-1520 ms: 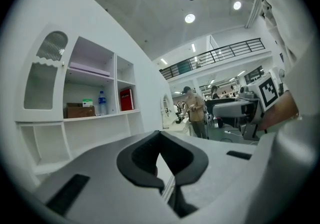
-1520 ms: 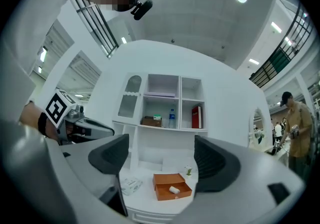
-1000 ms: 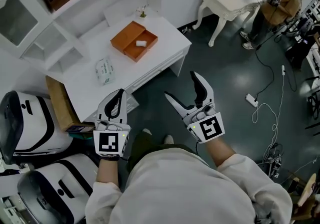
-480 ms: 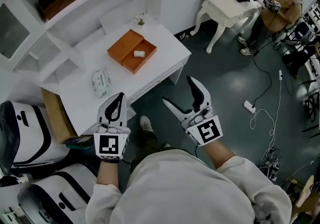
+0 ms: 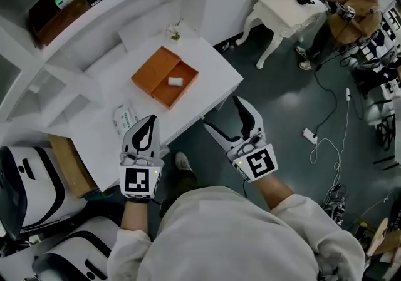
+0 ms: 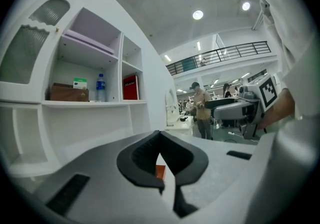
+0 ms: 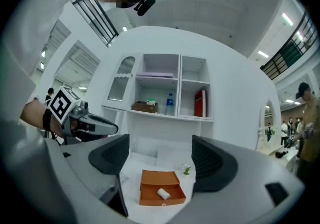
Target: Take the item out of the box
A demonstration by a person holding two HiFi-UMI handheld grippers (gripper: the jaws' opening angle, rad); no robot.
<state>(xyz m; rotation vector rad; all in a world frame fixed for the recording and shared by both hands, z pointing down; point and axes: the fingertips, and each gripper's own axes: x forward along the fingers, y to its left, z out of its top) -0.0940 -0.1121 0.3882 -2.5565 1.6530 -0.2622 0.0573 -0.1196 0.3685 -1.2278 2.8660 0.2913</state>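
A small white roll (image 5: 175, 81) is seen lying in the open orange box (image 5: 152, 64) on the white desk (image 5: 213, 70), its long axis set diagonally across the tray. The left gripper (image 5: 149, 124) is held with its jaws together and the right gripper (image 5: 222, 114) with its jaws spread apart; nothing is held.

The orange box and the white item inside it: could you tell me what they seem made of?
The orange box looks like matte card or covered board: flat panels, crisp edges, no shine. The white item in it looks soft, perhaps rolled cloth or paper, with rounded ends; too small to be sure.
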